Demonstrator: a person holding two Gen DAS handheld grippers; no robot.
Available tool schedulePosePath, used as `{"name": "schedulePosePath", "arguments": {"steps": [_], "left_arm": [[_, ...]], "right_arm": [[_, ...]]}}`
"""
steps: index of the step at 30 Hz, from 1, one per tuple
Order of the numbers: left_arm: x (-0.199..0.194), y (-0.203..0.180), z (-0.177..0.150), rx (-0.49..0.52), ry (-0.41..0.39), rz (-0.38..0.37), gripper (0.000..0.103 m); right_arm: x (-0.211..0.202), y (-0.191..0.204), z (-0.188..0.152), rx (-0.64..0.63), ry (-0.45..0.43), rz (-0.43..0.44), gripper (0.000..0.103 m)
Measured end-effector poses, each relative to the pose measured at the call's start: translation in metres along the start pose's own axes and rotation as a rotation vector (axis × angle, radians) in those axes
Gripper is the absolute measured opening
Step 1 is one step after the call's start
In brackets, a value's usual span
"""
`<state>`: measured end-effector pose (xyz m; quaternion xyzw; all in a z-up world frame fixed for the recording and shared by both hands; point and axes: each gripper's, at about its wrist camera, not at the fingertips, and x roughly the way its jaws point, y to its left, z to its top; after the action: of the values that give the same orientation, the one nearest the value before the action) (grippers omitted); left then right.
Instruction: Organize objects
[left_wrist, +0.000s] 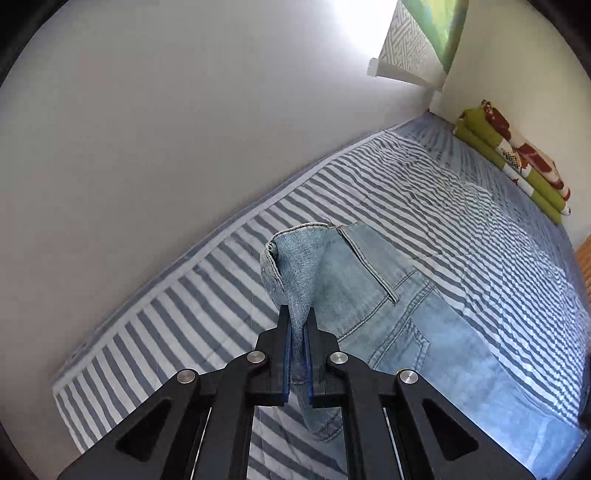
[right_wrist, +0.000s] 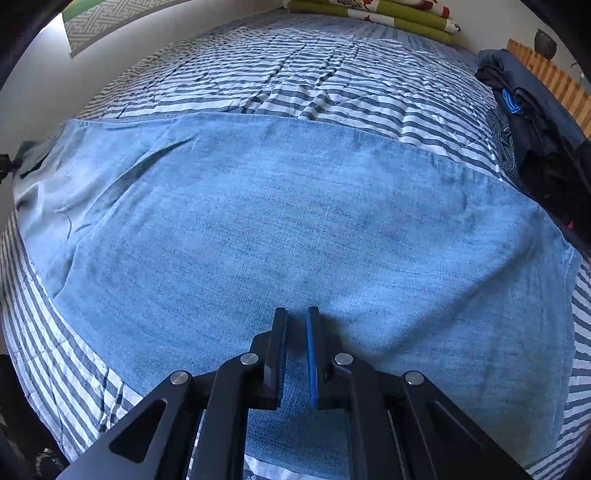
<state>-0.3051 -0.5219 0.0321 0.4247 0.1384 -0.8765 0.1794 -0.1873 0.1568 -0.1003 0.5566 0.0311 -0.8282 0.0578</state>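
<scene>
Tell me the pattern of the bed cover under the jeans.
Blue-grey and white stripes, quilted. The bed cover shows best in the right wrist view, beyond the jeans.

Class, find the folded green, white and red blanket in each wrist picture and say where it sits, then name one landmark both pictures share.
Left wrist view: the blanket lies at the upper right, along the wall at the bed's far end.
Right wrist view: the blanket runs along the top edge, right of centre.
Shared landmark: the jeans spread on the striped bedcover.

No readable text, label, brand, number or sign in either view.
</scene>
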Motion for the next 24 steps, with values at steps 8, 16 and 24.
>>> {"name": "schedulePosePath", "arguments": {"steps": [8,16,24], "left_arm": [[0.041,-0.022,0.004,0.086,0.130,0.165,0.028],[-0.030,0.026,-0.023,0.046,0.013,0.027,0.043],[-0.060,0.010,-0.112,0.165,0.091,-0.210,0.043]], "right_arm": [[0.001,0.006,0.004,-0.016,0.018,-0.034,0.009],[-0.038,0.046,0.016,-0.058,-0.065,0.010,0.009],[-0.052,0.221,0.028,-0.301,-0.067,0.381,0.013]]}}
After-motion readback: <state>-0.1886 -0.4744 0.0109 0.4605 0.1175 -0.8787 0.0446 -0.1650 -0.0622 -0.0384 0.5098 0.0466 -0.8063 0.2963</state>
